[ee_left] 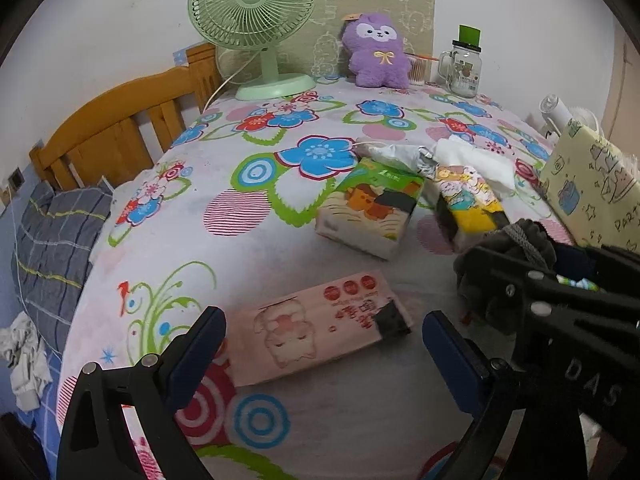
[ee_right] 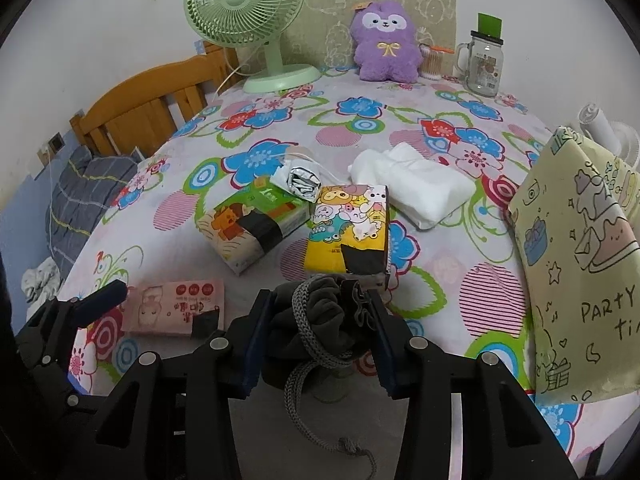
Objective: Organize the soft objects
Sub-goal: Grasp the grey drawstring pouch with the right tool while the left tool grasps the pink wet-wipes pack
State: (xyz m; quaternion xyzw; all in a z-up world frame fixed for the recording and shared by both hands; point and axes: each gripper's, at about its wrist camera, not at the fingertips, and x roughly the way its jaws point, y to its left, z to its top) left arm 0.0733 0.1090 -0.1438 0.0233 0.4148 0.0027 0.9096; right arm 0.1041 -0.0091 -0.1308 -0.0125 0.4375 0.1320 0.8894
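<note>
Clamping a dark drawstring pouch (ee_right: 320, 320), right gripper (ee_right: 318, 340) grips it; left gripper (ee_left: 324, 344) hovers released above pink tissue pack (ee_left: 320, 328).

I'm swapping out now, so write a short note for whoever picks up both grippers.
Right gripper: shut on the grey drawstring pouch, near the table's front edge.
Left gripper: open, holding nothing, hovering over the pink tissue pack.
On the floral cloth: green tissue pack, yellow tissue pack, white cloth, crumpled silver bag.
Cartoon bag stands at the right.
Done: pouch gripped.
Left: the tissue packs and cloths still lie loose.
</note>
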